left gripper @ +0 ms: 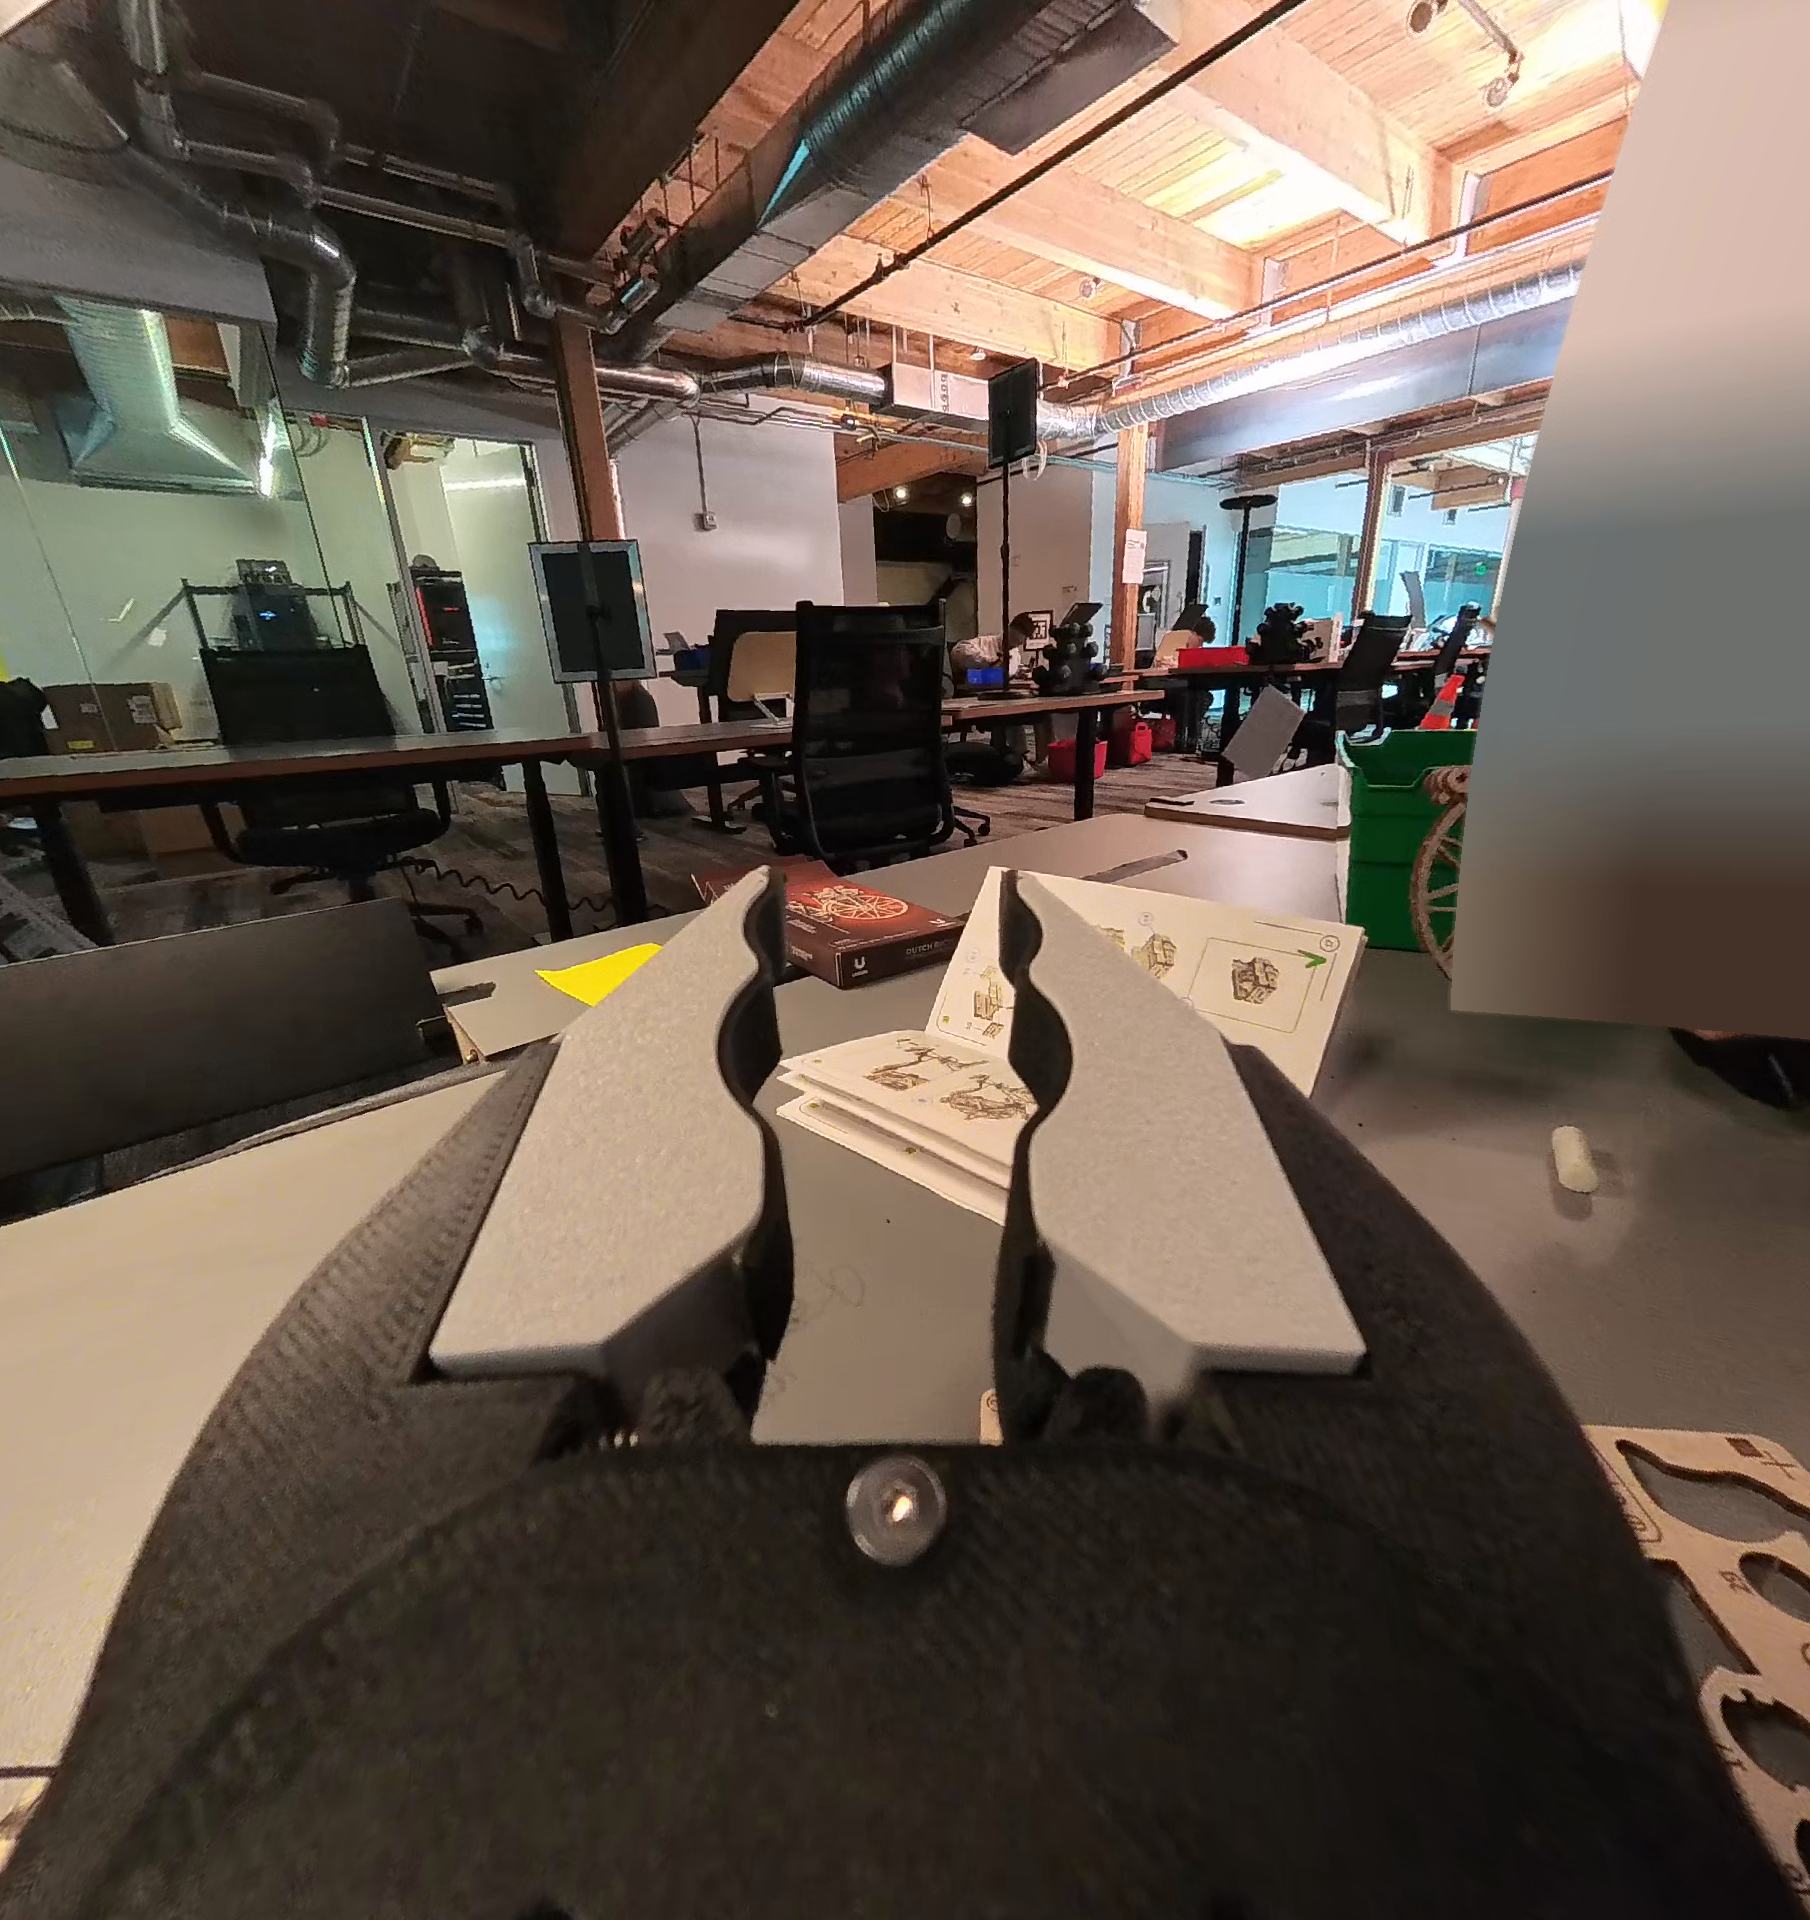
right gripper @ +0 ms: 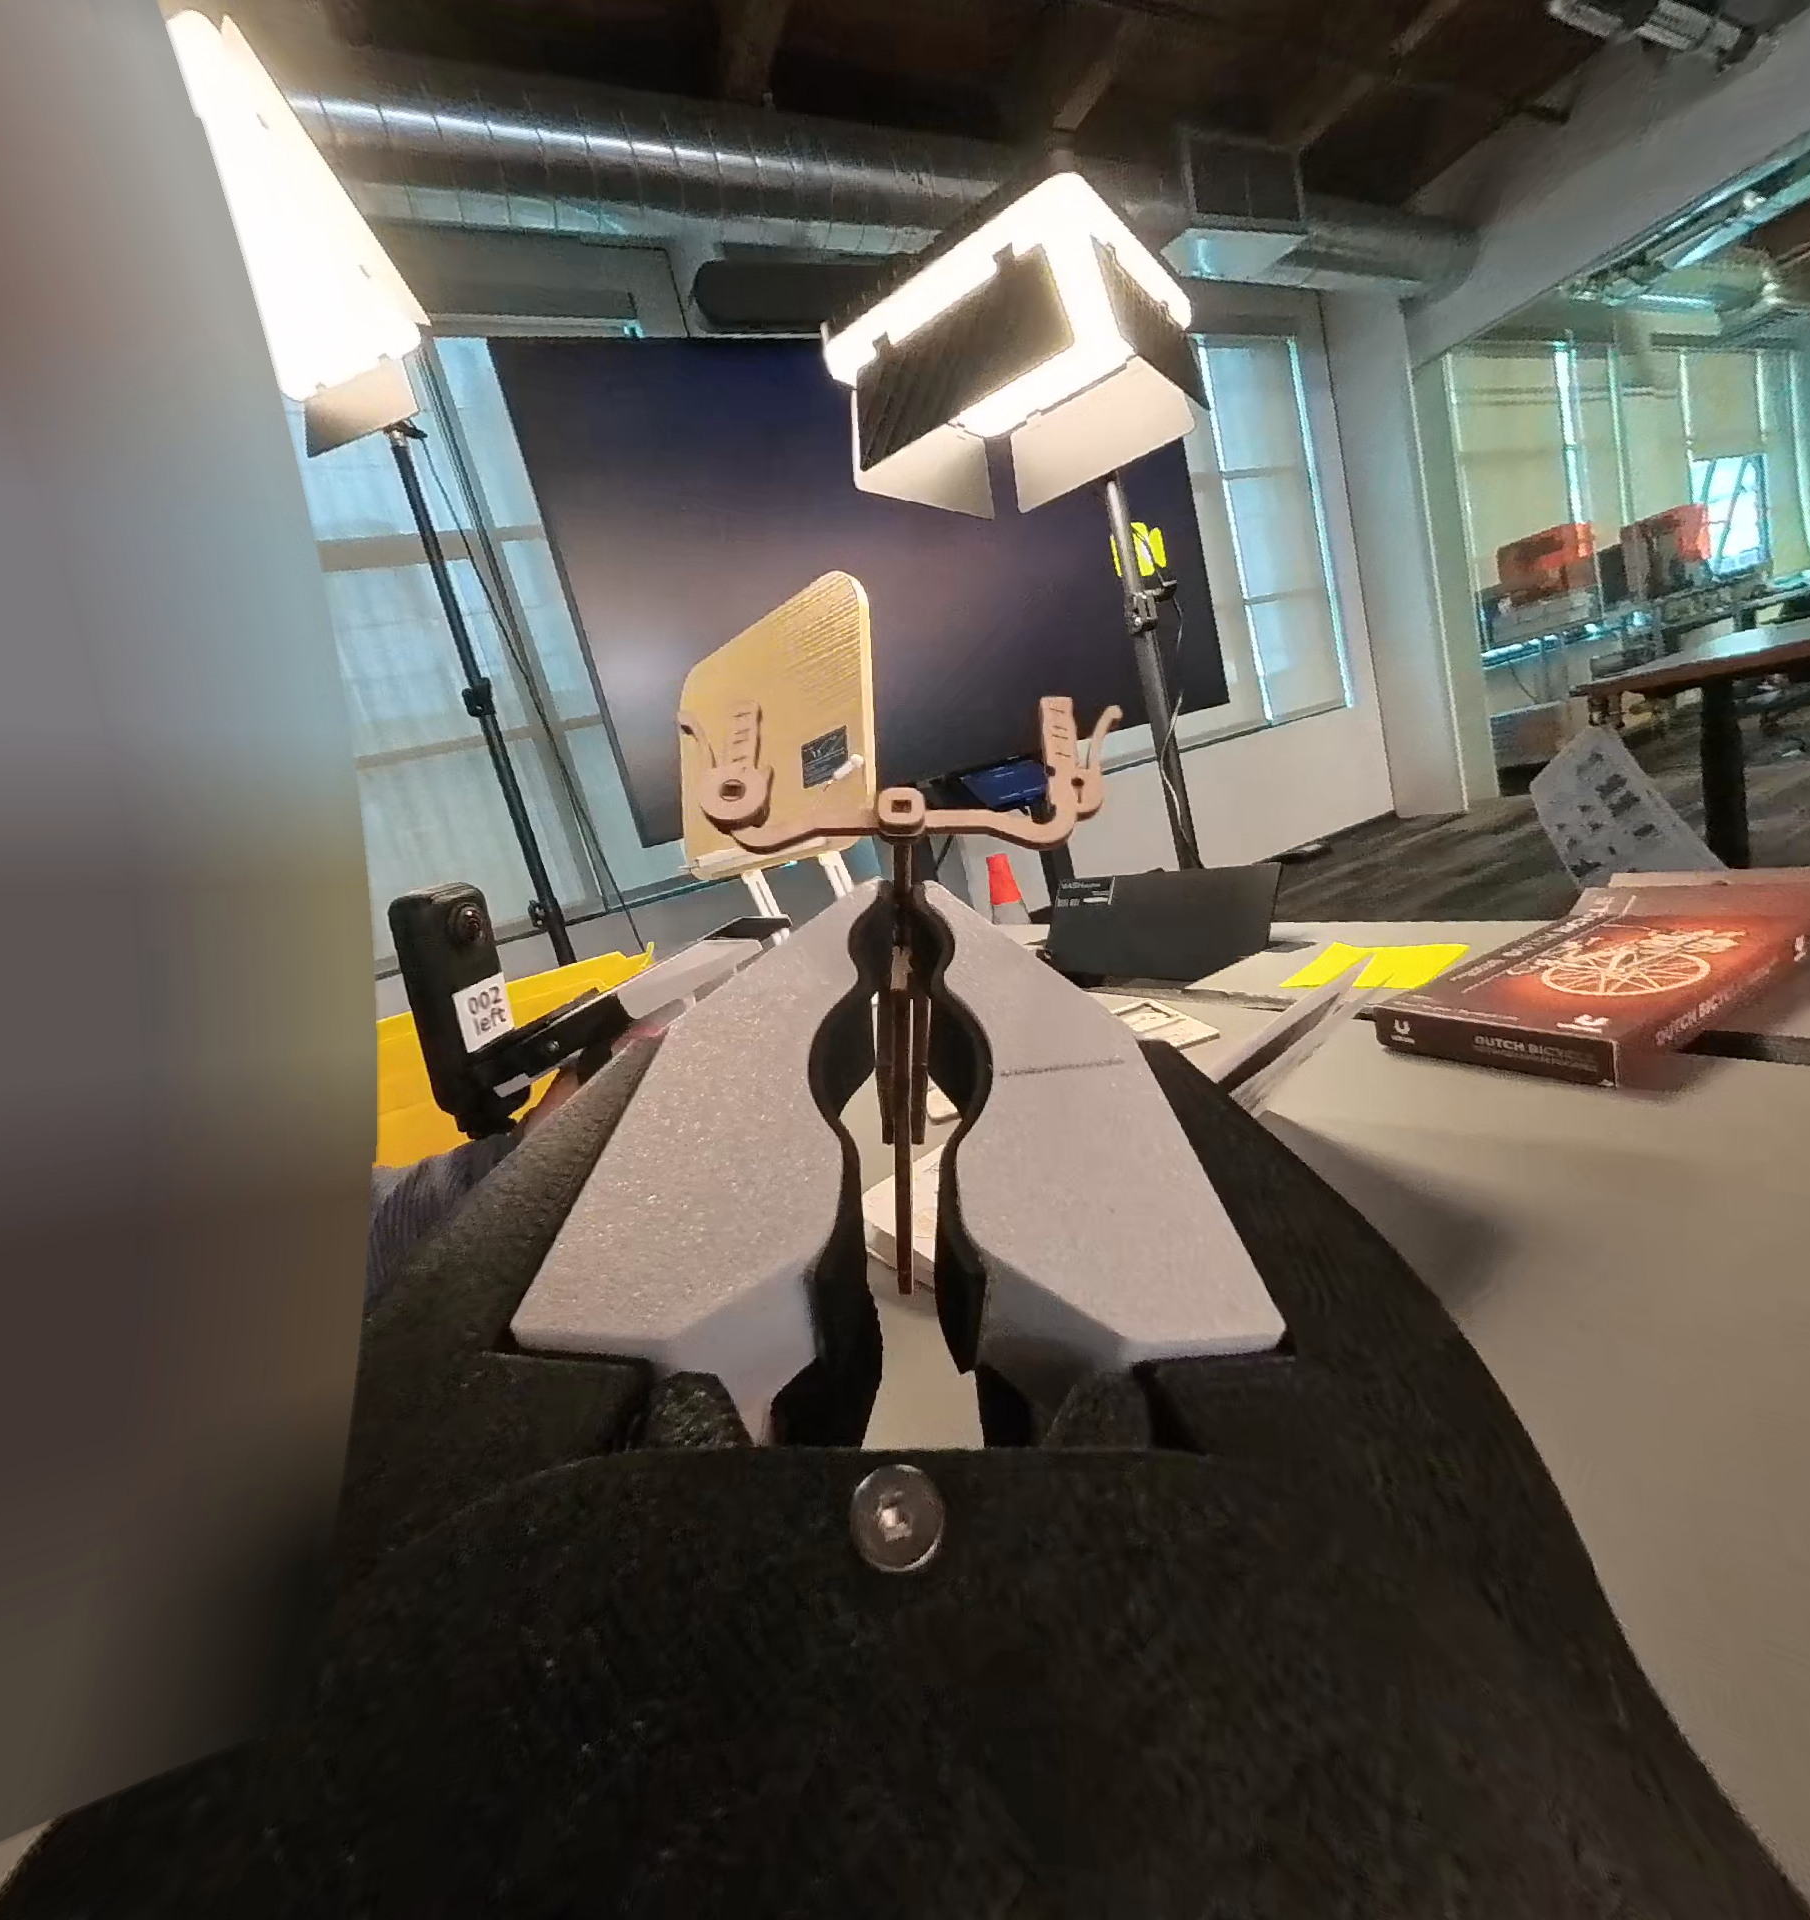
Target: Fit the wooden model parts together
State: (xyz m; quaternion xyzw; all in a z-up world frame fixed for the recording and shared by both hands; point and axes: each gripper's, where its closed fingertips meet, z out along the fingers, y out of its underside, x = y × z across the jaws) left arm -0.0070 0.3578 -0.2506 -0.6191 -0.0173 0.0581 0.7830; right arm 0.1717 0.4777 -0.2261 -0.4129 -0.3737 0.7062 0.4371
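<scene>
Left wrist view: we see the left gripper [left gripper: 885,894] held low over the grey table [left gripper: 153,1351], its two grey fingers [left gripper: 620,1143] parted with bare tabletop showing between them; it is released and grasps nothing. Just beyond the fingertips lies an unfolded instruction sheet [left gripper: 1244,977] with assembly drawings, one leaf propped up behind the flat leaves. Left of the sheet and farther off we find the dark red kit box [left gripper: 859,930], and left of that a yellow paper [left gripper: 600,971]. At the near right corner a laser-cut plywood sheet [left gripper: 1763,1621] with emptied cut-outs rests flat on the table. A small white cylinder [left gripper: 1576,1158] lies alone at right. At the far right a green box [left gripper: 1400,842] stands with a wooden spoked wheel [left gripper: 1441,883] against it.

Right wrist view: we see the right gripper [right gripper: 901,914] clenched on the wooden handlebar assembly [right gripper: 901,821]. The flat stem runs upright between the fingers, pinched near their tips, and the crossbar with its two upturned grips stands above the fingertips. The kit box [right gripper: 1607,997] lies at right on the table [right gripper: 1503,1299], with yellow papers [right gripper: 1379,961] just beyond it. At left we find a small black camera [right gripper: 454,997] on a clamp in front of a yellow bin [right gripper: 413,1081]; two lit panel lamps [right gripper: 1005,343] stand far behind.
</scene>
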